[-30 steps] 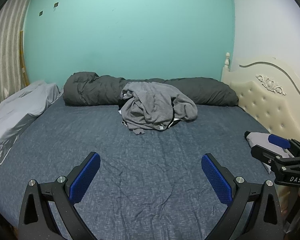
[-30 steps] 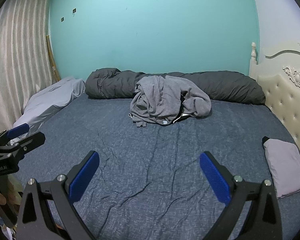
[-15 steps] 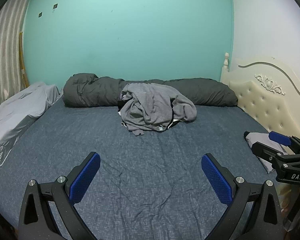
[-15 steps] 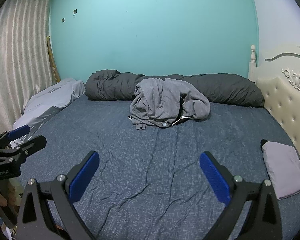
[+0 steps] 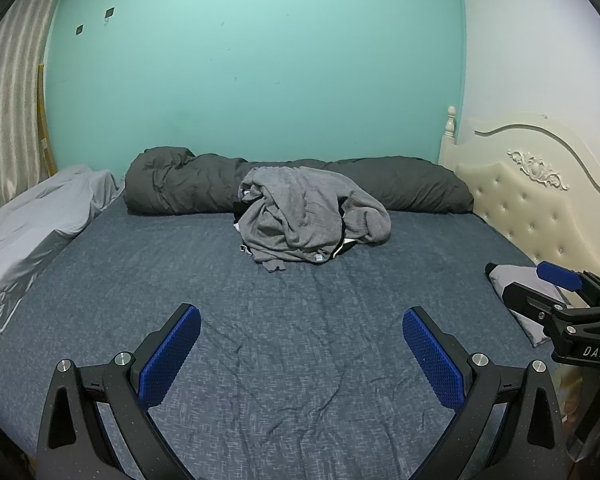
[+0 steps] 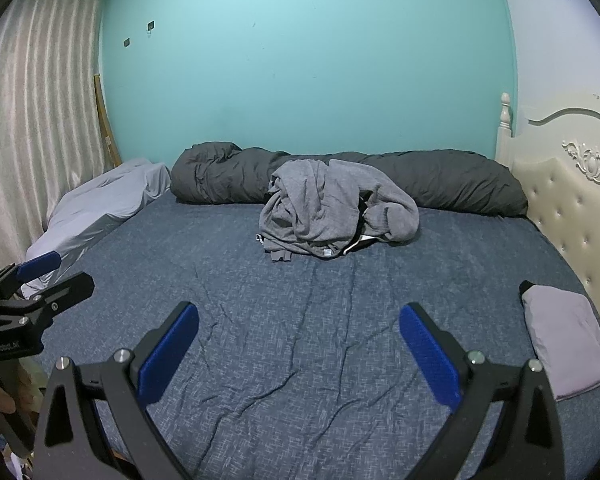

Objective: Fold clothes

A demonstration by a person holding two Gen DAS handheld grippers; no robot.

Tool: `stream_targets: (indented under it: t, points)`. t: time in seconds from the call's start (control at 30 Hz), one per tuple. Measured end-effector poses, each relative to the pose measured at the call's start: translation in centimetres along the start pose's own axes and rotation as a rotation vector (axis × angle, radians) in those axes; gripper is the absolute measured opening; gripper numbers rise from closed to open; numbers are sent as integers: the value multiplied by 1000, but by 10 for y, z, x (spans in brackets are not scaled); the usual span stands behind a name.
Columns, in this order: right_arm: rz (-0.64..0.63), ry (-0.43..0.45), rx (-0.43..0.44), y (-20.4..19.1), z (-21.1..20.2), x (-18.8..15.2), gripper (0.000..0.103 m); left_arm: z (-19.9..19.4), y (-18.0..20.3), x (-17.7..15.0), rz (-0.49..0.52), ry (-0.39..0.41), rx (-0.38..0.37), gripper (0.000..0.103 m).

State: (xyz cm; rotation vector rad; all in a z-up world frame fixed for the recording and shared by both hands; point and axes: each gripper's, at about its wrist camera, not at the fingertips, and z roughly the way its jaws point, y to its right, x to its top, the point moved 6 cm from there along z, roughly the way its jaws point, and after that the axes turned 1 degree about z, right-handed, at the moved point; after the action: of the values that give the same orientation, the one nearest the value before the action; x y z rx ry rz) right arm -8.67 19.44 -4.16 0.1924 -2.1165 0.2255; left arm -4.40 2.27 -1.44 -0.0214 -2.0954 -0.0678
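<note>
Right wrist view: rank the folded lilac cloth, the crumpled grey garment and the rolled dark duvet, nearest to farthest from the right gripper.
1. Folded lilac cloth, at the bed's right edge by the headboard, just beyond the right gripper.
2. Crumpled grey garment, mid-bed, straight ahead.
3. Rolled dark duvet, behind the garment, along the teal wall.
</note>
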Motion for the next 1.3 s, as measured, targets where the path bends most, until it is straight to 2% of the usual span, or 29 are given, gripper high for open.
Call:
stream_targets:
  t: [0.87, 1.03, 1.3]
  points:
    - [3, -3, -1, 4, 3, -1, 101, 7, 2, -4, 4, -4, -4, 103]
    - [8, -17, -2, 9, 13, -6, 101, 23, -4, -10, -32, -19, -26, 103]
    - [49, -98, 13, 25, 68, -31, 101, 85, -27, -37, -78, -65, 21, 103]
